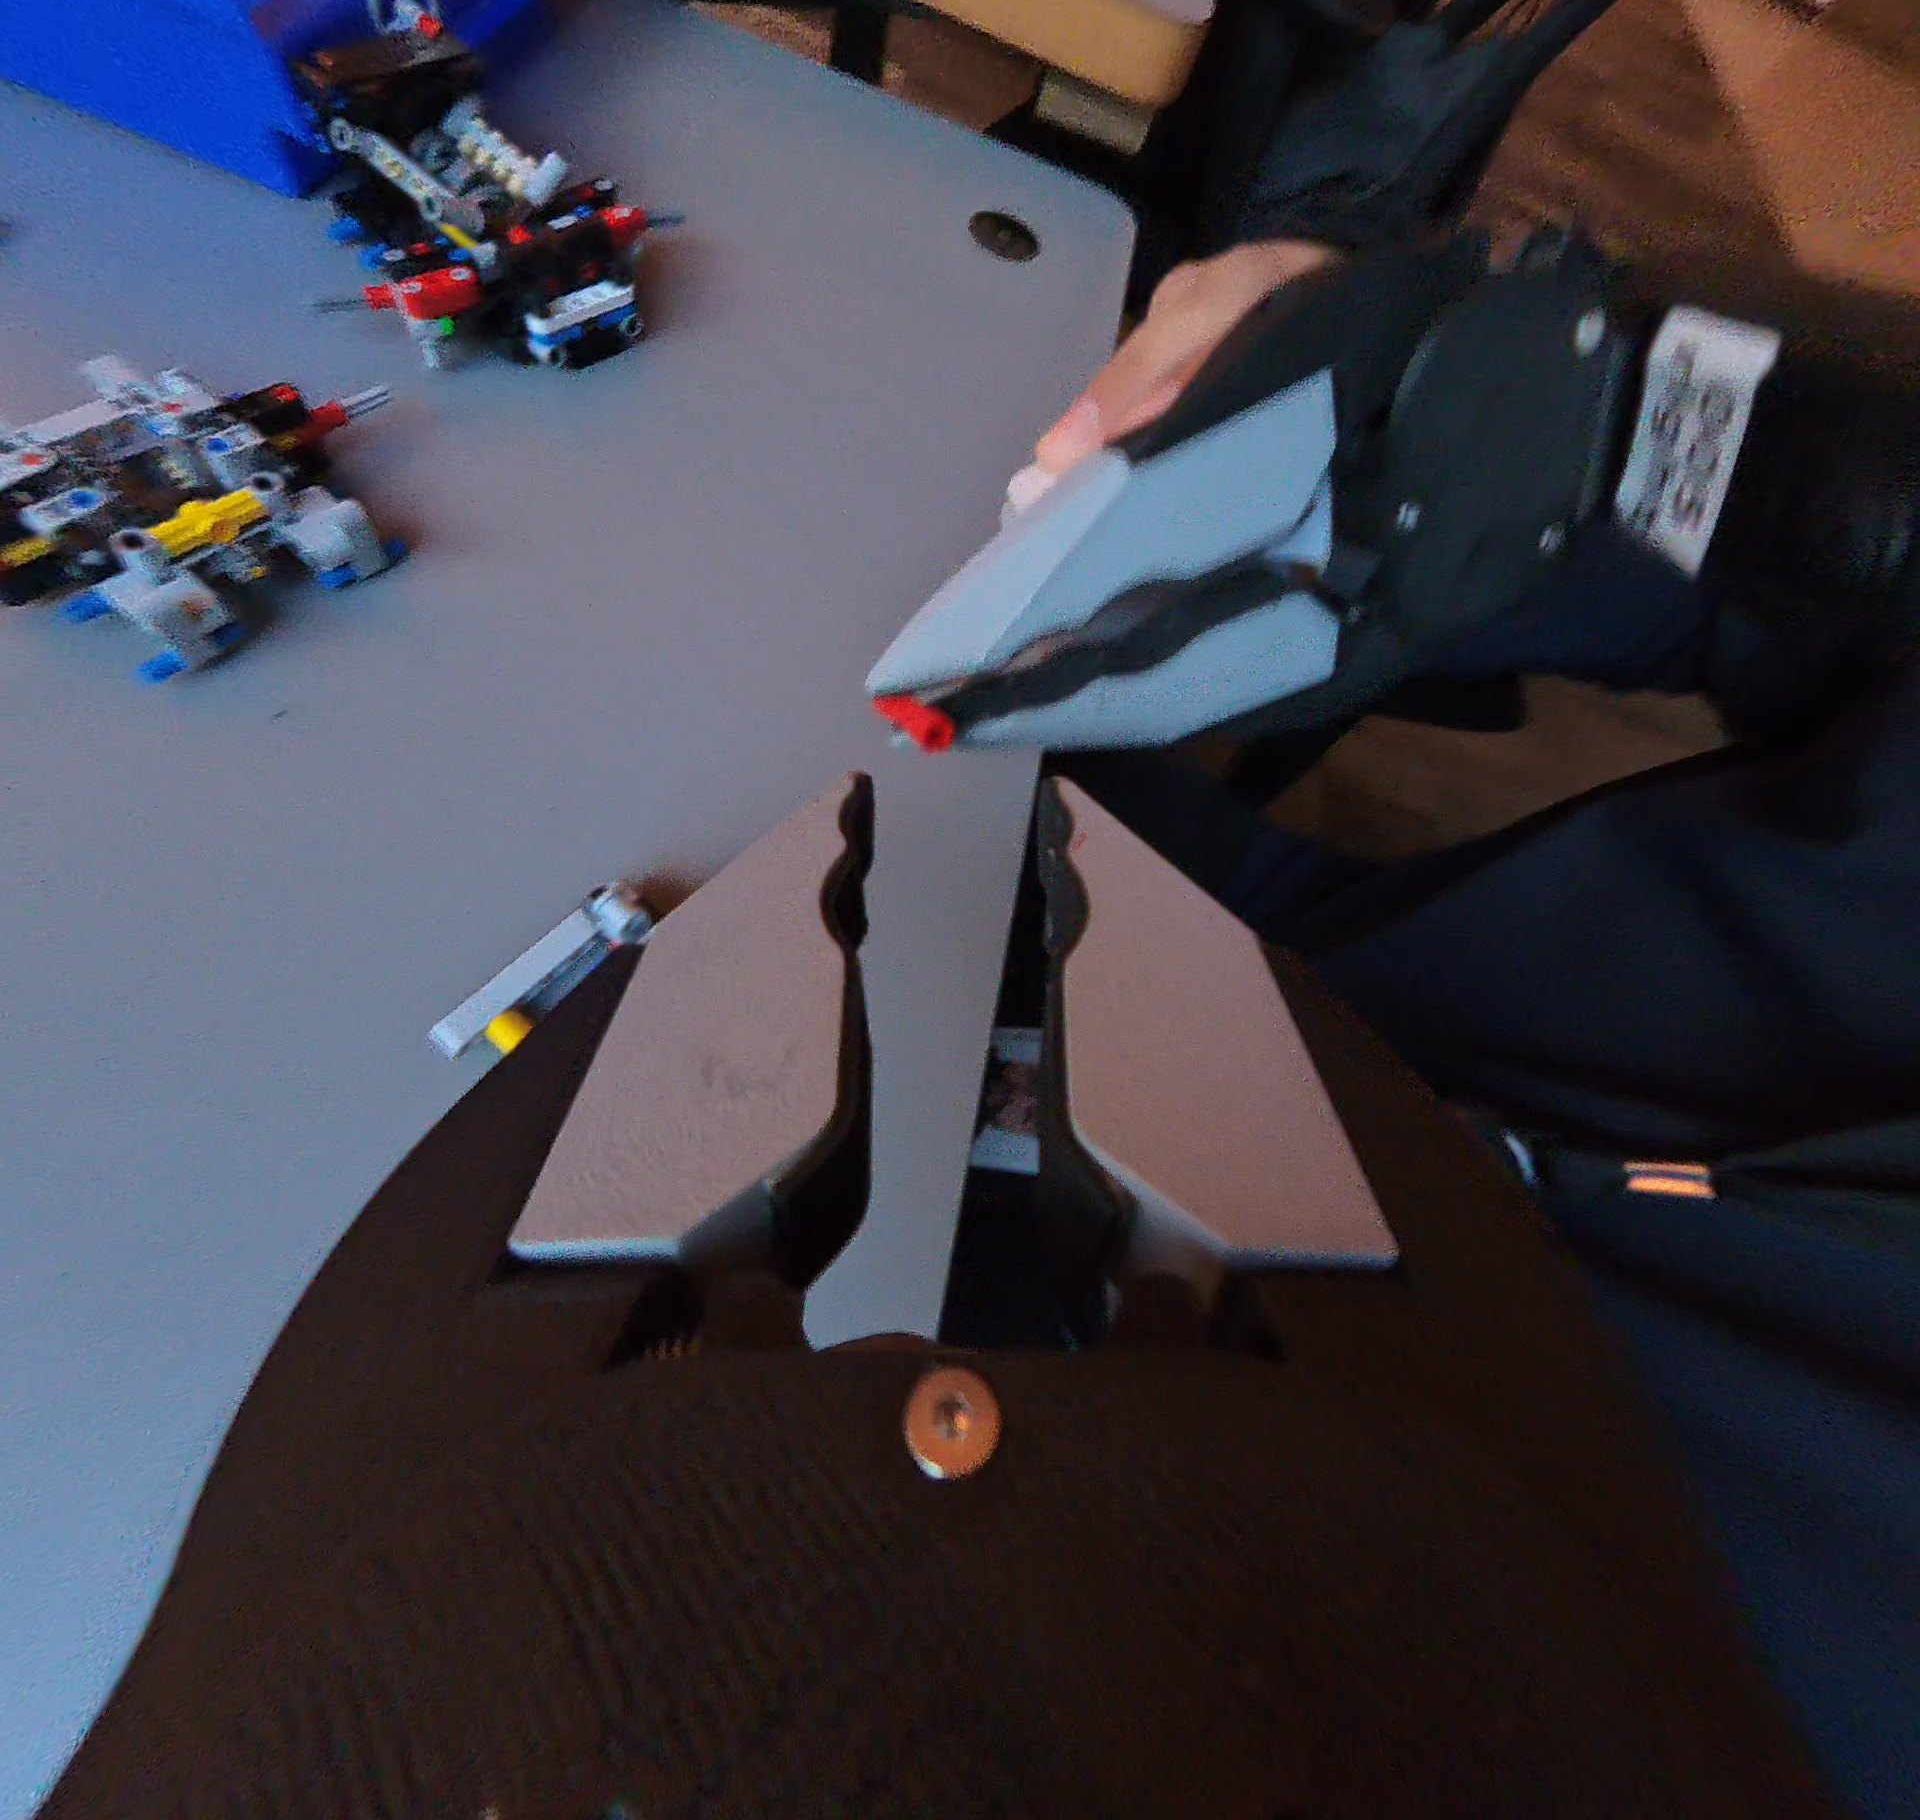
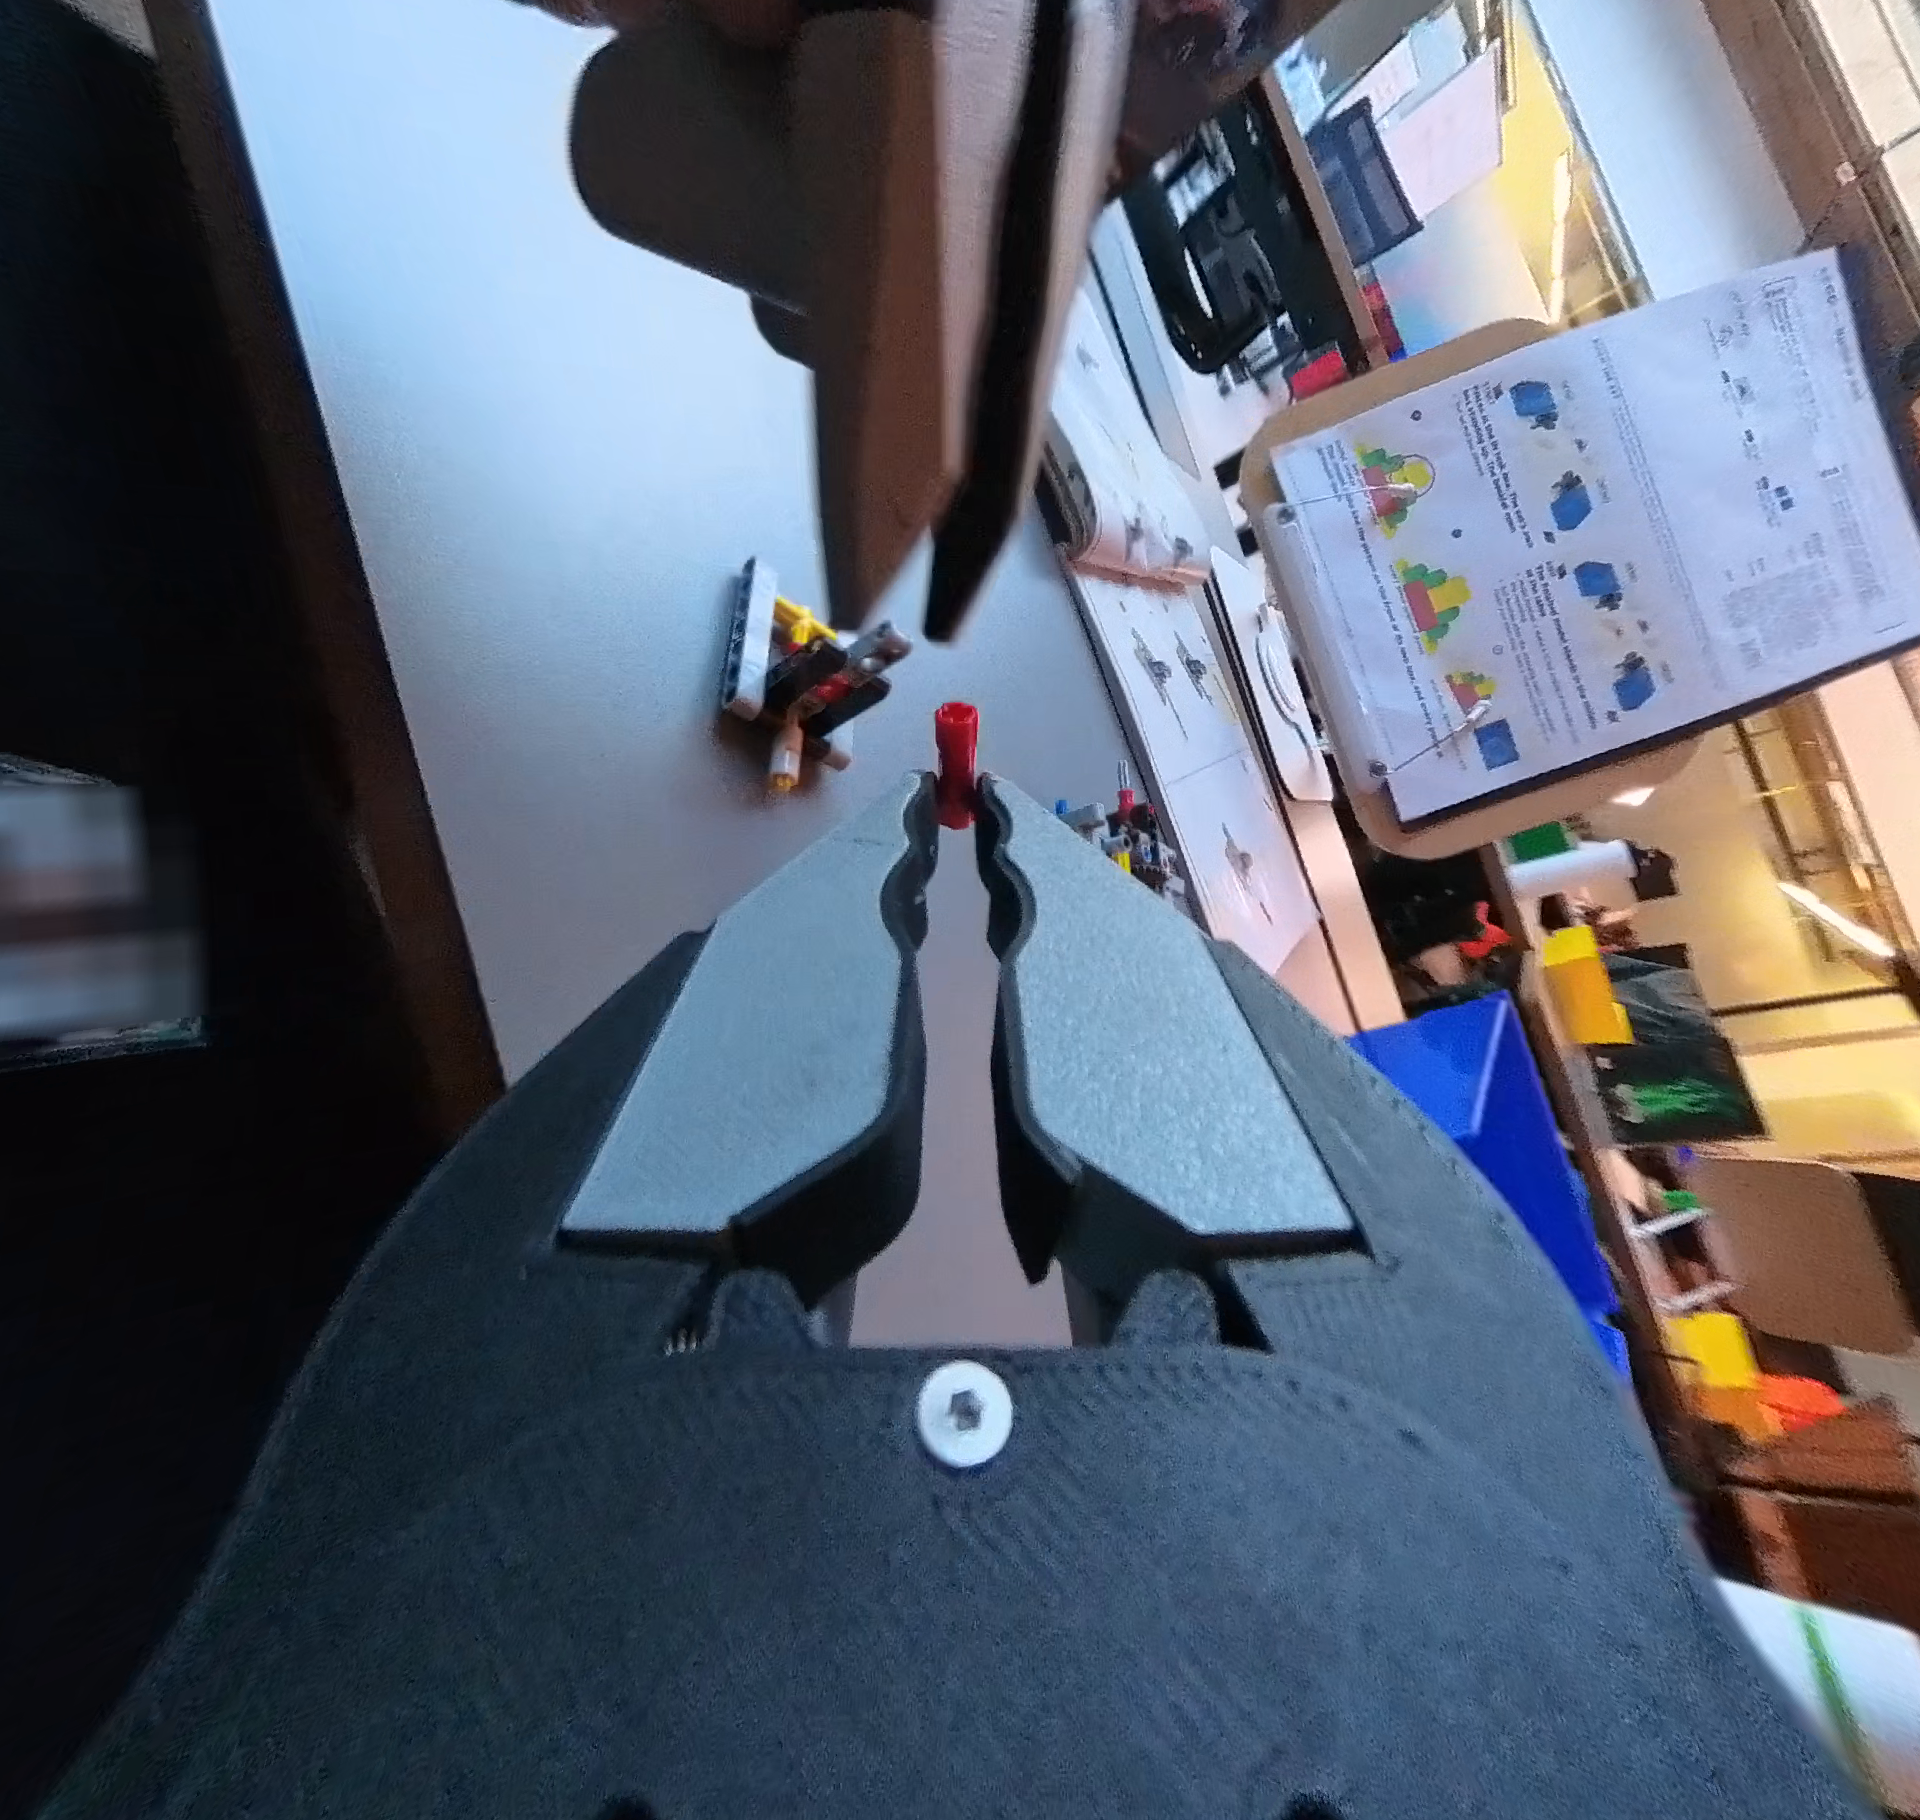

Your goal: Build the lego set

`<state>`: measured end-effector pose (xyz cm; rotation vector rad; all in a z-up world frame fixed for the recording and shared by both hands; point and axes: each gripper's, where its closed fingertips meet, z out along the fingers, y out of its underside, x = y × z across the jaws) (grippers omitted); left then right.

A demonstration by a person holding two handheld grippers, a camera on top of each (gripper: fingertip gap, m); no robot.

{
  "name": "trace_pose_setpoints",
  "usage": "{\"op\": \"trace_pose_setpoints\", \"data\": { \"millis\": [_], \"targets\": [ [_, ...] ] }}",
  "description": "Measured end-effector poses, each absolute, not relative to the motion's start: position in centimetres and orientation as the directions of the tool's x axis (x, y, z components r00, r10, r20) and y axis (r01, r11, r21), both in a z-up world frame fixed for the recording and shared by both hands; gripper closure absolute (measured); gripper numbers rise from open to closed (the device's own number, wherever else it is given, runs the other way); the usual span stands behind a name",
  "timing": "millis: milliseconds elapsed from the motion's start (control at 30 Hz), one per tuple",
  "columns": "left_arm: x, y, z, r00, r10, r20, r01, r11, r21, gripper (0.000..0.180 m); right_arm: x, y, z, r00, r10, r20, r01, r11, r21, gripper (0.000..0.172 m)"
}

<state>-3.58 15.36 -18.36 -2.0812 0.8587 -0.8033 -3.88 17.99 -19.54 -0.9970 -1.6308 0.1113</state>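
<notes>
The small red plastic connector peg looks smooth and faintly glossy; the matt grey textured fingers pinching it have black rubbery wavy pads, and the grey tabletop is smooth and matt beneath shiny plastic brick assemblies

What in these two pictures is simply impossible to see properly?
- Small grey beam with a yellow pin: left wrist view, lower end hidden behind the left gripper, whose fingers stand apart.
- Toy brick model: cut off by the left edge, blurred.
- Small red peg pinched in the right gripper: right wrist view, its rear end hidden between the pads.
</notes>
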Motion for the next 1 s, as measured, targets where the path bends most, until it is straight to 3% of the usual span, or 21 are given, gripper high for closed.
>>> {"op": "trace_pose_setpoints", "data": {
  "millis": [233, 400, 800, 867, 933, 1000],
  "targets": [
    [-2.9, 15.2, -19.5, 0.558, -0.761, 0.331, -0.303, -0.558, -0.772, 0.16, -4.6, 16.6, -20.2, -0.013, 0.501, 0.865, 0.611, 0.689, -0.389, 0.168],
    [-3.7, 15.1, -20.2, 0.563, -0.758, 0.329, -0.313, -0.565, -0.763, 0.173, -4.9, 16.5, -20.6, -0.019, 0.497, 0.868, 0.61, 0.693, -0.383, 0.168],
    [-4.4, 14.8, -20.5, 0.483, -0.822, 0.3, -0.35, -0.496, -0.795, 0.175, -5.0, 15.8, -20.8, -0.066, 0.509, 0.859, 0.588, 0.715, -0.379, 0.168],
    [-4.4, 15.1, -20.9, 0.491, -0.806, 0.33, -0.342, -0.527, -0.778, 0.172, -5.2, 16.3, -21.2, -0.087, 0.498, 0.863, 0.6, 0.718, -0.353, 0.168],
    [-4.4, 15.6, -21.3, 0.515, -0.785, 0.345, -0.335, -0.554, -0.762, 0.154, -5.4, 16.8, -21.6, -0.097, 0.485, 0.869, 0.605, 0.722, -0.335, 0.168],
    [-4.4, 16.1, -21.5, 0.537, -0.773, 0.338, -0.334, -0.562, -0.757, 0.169, -5.6, 17.2, -21.8, -0.1, 0.479, 0.872, 0.604, 0.725, -0.33, 0.168]
  ]
}}
